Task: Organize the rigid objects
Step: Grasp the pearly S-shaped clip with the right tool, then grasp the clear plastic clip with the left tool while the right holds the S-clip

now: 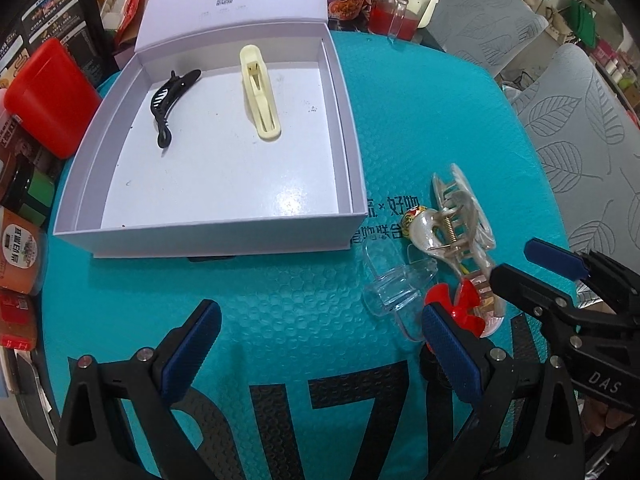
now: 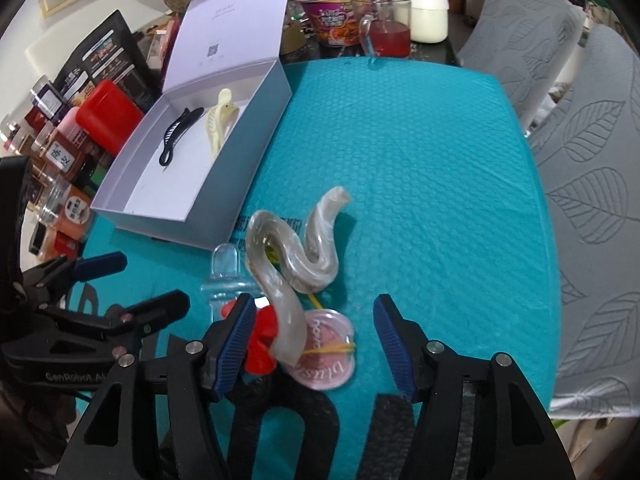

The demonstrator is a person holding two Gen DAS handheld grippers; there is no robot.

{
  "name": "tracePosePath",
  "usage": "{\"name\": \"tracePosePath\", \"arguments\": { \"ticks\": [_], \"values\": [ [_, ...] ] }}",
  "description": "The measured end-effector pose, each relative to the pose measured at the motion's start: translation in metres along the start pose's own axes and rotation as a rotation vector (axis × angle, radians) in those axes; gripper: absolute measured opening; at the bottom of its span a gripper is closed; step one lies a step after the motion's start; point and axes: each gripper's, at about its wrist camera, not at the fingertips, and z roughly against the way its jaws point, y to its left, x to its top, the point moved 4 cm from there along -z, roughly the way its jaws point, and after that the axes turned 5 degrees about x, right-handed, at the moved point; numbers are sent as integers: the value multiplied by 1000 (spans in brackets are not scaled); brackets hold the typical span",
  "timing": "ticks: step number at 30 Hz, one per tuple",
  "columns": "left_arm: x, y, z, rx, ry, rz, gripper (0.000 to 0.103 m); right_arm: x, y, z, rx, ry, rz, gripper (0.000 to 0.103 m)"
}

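**Both grippers spread over the clip pile; two clips in the box**

Right gripper (image 2: pixel 314 334): nearest the right wrist camera, fingers spread wide, nothing pinched. Between the fingers lie a pearly translucent claw clip (image 2: pixel 296 256) and a pink round lid (image 2: pixel 330 356) crossed by a yellow rubber band. The clip's near end overlaps the lid. A red bow-shaped piece (image 2: pixel 262 340) sits against the left finger pad; contact likely, but the fisheye edge leaves it uncertain.

Left gripper (image 1: pixel 320 344): also spread, holding nothing. Its right finger sits just beside the same red piece (image 1: pixel 460 304). The right gripper (image 1: pixel 532 264) enters this view from the right, its tips over the pile.

Pile on the teal bubble mat (image 1: pixel 420 120) covering the bench: pearly claw clip (image 1: pixel 460 216) with brass spring showing, a clear plastic clip (image 1: pixel 394 284) just left of it, the red piece at the near end.

White box (image 1: pixel 352 184), lid hinged upright at the back, stands left of the pile on the mat. Inside: black hair clip (image 1: pixel 170 104) towards the left, cream hair clip (image 1: pixel 262 96) towards the middle, apart from each other.

Beyond the mat: red container (image 1: pixel 48 96) left of the box, glass mug with red liquid (image 2: pixel 386 28) at the far edge.
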Motion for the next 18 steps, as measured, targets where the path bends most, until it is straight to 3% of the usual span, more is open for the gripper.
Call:
{"name": "tracePosePath", "arguments": {
  "ticks": [3,11,12,13,14,18],
  "values": [
    [2,6,-4,-9,5,12,102,7,1,-13,-1,16,2,69],
    [4,14,-9,-4,10,14,102,21,5,-39,62,26,21,70],
    [5,15,-10,-7,10,14,102,22,5,-40,71,23,22,69],
    [5,14,-10,-11,10,14,102,22,6,-41,80,20,22,59],
    [4,14,-10,-14,9,14,102,23,5,-42,83,21,21,55],
    [4,9,-11,-23,10,5,102,22,5,-39,92,10,23,55]
  ]
}}
